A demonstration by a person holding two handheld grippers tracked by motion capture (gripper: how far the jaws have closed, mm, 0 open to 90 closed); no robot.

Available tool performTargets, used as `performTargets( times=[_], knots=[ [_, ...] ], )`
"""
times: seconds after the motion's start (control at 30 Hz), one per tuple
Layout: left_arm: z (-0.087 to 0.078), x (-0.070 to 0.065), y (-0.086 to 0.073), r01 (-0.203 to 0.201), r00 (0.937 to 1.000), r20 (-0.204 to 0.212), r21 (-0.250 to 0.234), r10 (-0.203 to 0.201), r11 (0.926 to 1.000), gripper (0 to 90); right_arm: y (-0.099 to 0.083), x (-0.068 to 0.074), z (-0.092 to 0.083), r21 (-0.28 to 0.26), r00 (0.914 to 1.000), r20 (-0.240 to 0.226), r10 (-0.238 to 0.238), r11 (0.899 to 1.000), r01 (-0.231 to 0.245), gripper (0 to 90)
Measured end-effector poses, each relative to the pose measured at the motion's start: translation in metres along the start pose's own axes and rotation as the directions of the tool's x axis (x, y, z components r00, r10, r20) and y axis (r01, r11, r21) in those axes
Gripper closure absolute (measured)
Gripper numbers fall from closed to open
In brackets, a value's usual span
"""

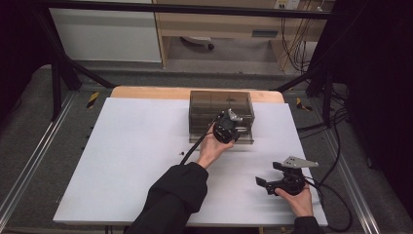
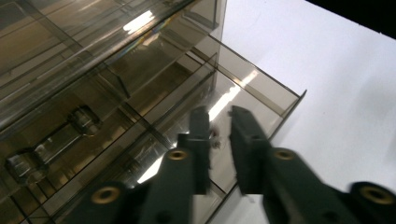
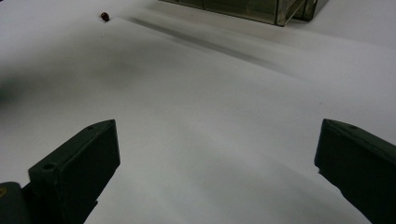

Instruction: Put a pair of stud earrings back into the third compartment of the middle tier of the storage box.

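Note:
A smoky clear drawer box (image 1: 204, 105) stands at the table's far middle, with one drawer (image 2: 275, 95) pulled out toward me. My left gripper (image 1: 228, 126) points down into that drawer. In the left gripper view its jaws (image 2: 220, 140) stand close together with a narrow gap, and a small blurred dark speck (image 2: 215, 136) shows in the gap without filling it. My right gripper (image 1: 268, 174) hovers low over the white table near the front right, and in the right gripper view it (image 3: 217, 154) is wide open with nothing between the jaws.
Two tiny dark pieces (image 1: 190, 145) lie on the white sheet left of the box; one small reddish-brown piece (image 3: 104, 16) shows far ahead of the right gripper. Other drawers hold clear parts (image 2: 51, 144). Black cables trail off the table's right side (image 1: 336, 195).

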State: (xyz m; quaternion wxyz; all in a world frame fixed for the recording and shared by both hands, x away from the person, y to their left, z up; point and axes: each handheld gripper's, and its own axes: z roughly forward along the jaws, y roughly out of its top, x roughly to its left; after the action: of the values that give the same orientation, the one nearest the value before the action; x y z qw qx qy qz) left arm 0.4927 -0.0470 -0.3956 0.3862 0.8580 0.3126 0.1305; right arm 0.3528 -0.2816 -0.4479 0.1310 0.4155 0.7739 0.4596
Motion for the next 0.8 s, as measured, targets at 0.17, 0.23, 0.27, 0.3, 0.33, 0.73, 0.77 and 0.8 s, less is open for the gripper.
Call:
performTargets(
  times=[0.17,0.23,0.27,0.3,0.33,0.73,0.77,0.8],
  knots=[
    [-0.012,-0.002,0.002,-0.012,0.9999,0.011,-0.010,0.012,0.9999,62.9,0.000,0.000,0.000,0.002,1.0000,0.001,0.002,1.000,-0.002,0.6],
    [-0.017,-0.003,0.002,-0.014,0.9999,0.005,-0.017,0.014,0.9998,60.6,0.000,0.000,0.000,0.002,1.0000,0.001,0.003,1.000,-0.003,0.6],
    [-0.022,-0.003,0.002,-0.016,0.9999,0.004,-0.022,0.016,0.9996,56.4,0.000,0.000,0.000,-0.001,1.0000,0.000,0.000,1.000,0.000,0.6],
    [-0.026,-0.002,0.001,-0.017,0.9998,0.005,-0.034,0.017,0.9993,52.1,0.000,0.000,0.000,-0.001,1.0000,0.001,0.000,1.000,0.000,0.6],
    [-0.031,-0.002,0.000,-0.016,0.9998,0.009,-0.035,0.016,0.9993,52.1,0.000,0.000,0.000,-0.001,1.0000,0.001,0.000,1.000,0.000,0.6],
    [-0.087,0.011,-0.040,-0.019,0.9998,0.002,-0.030,0.019,0.9994,22.0,0.000,0.000,-0.001,0.005,1.0000,0.007,0.002,1.000,-0.002,0.6],
    [-0.090,0.013,-0.044,-0.020,0.9998,-0.002,-0.027,0.020,0.9994,22.0,0.000,0.000,-0.001,0.005,1.0000,0.007,0.002,1.000,-0.002,0.6],
    [-0.095,0.015,-0.049,-0.020,0.9997,-0.011,-0.028,0.020,0.9994,20.6,0.000,0.000,-0.001,0.006,1.0000,0.007,-0.001,1.000,0.001,0.6]
  ],
)
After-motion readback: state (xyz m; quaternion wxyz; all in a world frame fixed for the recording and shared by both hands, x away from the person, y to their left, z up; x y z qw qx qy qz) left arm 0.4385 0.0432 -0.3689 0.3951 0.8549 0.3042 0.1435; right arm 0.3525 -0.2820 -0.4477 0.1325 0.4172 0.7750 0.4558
